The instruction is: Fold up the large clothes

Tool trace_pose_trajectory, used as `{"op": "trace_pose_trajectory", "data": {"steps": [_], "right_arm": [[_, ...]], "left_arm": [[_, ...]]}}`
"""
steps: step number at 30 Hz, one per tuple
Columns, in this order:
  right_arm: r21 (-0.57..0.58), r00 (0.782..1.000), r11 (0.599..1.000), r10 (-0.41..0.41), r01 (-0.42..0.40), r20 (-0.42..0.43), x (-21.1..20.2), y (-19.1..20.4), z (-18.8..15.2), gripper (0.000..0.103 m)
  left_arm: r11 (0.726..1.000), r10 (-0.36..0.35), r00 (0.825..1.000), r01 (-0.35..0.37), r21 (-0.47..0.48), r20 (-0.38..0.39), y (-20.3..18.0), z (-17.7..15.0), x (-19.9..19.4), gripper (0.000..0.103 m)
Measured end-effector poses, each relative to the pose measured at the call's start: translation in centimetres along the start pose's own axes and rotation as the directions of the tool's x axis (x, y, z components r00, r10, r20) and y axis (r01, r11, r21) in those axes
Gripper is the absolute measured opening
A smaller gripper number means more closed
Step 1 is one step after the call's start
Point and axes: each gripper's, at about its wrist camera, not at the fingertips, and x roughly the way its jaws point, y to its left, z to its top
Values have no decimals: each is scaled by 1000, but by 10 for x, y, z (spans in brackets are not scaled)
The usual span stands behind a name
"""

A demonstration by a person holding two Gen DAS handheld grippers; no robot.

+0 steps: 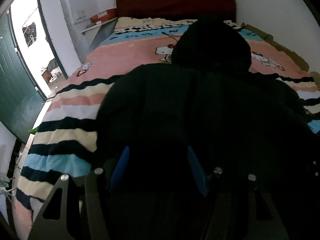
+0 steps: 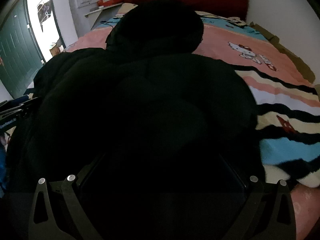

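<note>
Blue-padded fingers of my left gripper stand moderately apart over the near hem of a bulky black hooded coat of padded fabric. The cloth under them is so dark that I cannot tell whether any fold sits pinched between the pads. My right gripper, seen from its own camera, has black fingers spread wide across the same dark mass; whether they bite cloth or merely hang above it I cannot tell either.

The coat lies across the foot half of a bed, on a fleece blanket of pink, cream, sky-blue and black stripes printed with white cartoon cats. Its rounded hood points toward a dark red upholstered headboard. In the right view the left tool's frame shows at the coat's far left side, so the two tools flank the garment.

I judge the step to be a lengthwise fold, bringing the hem up toward the hood. To do it well I would confirm a firm bite on both corners, lift them together at an even height, keep the hem taut between the tools, and lay it down squarely below the hood so the padding does not bunch. A slack side would twist the fold.

Beyond the bed, a green panelled door stands open onto daylight.
</note>
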Motion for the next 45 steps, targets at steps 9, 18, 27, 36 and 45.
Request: {"op": "trace_pose_trajectory", "data": {"steps": [9,18,27,36,45], "right_arm": [[-8,995,1000,-17,18,103,-61,-29,26,102],[-27,972,999,-36,44,233,-61,-87,165,102],[27,971,1000,-19,13,240,60,-119,291,102],[102,978,994,14,-36,207,175,-126,340,102],[69,993,997,24,-32,119,225,-97,348,28]], "left_arm": [[999,-44,997,43,21,61,23,61,-49,59],[993,-95,988,84,89,125,8,202,-8,59],[979,-192,977,184,93,92,-66,313,127,59],[982,-171,984,166,93,53,-102,334,220,59],[988,-97,995,96,125,2,-121,334,250,18]]}}
